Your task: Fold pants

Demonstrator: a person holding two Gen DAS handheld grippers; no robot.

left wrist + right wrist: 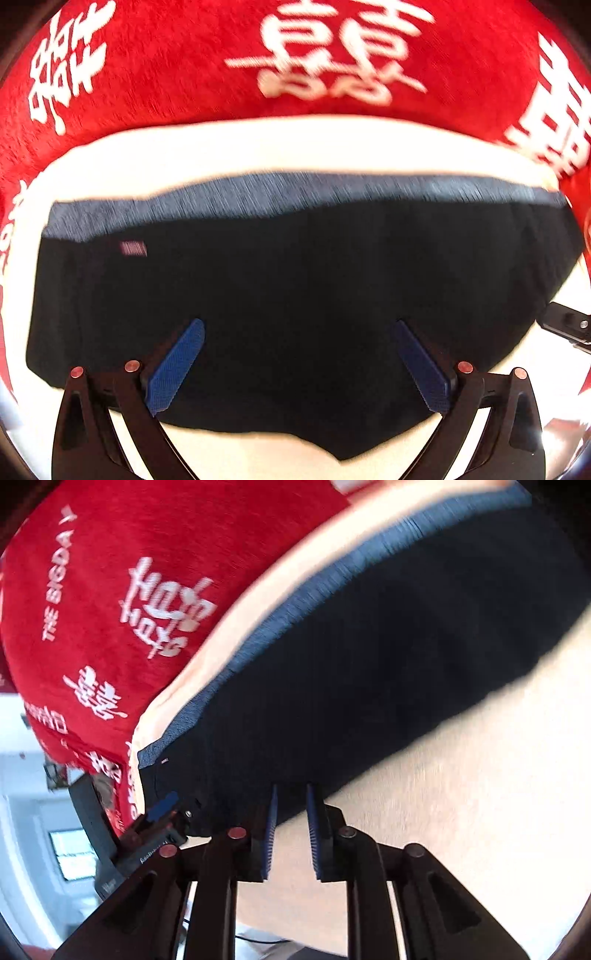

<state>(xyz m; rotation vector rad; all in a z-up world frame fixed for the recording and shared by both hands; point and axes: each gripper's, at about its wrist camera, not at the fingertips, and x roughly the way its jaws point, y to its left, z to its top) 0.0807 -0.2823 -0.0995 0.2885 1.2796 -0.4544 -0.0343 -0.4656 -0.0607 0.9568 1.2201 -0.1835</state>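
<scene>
1. The dark navy, almost black fabric pants (pixel 295 306) lie folded flat, filling the middle of the left wrist view; a ribbed grey-blue waistband (pixel 258 199) runs along their upper edge and a small pink label (pixel 134 249) sits at upper left of the dark cloth.
2. In the right wrist view the same pants (pixel 369 672) run diagonally from lower left to upper right, waistband (pixel 280 627) on their upper-left side.
3. Under them is a pale cream tabletop (pixel 295 147), bare in a band above the waistband and again at the bottom centre; in the right wrist view it fills the lower right (pixel 461 794).
4. Beyond the cream surface, a red plush cloth with white Chinese characters (pixel 166 55) fills the top of the left view and the upper left of the right view (pixel 110 554), where "THE BIGDAY" is readable.
5. At far lower left of the right view, a bright white room with a window (pixel 70 853), blurred.
6. Left gripper (pixel 299 328): blue-padded jaws spread wide over the pants, holding nothing; whether the tips touch the cloth is unclear.
7. Right gripper (pixel 291 794): jaws nearly together with a narrow gap, tips at the pants' near edge. Whether cloth is pinched, I can't tell.
8. The left gripper also shows at lower left of the right view (pixel 162 808), beside the pants' corner.
</scene>
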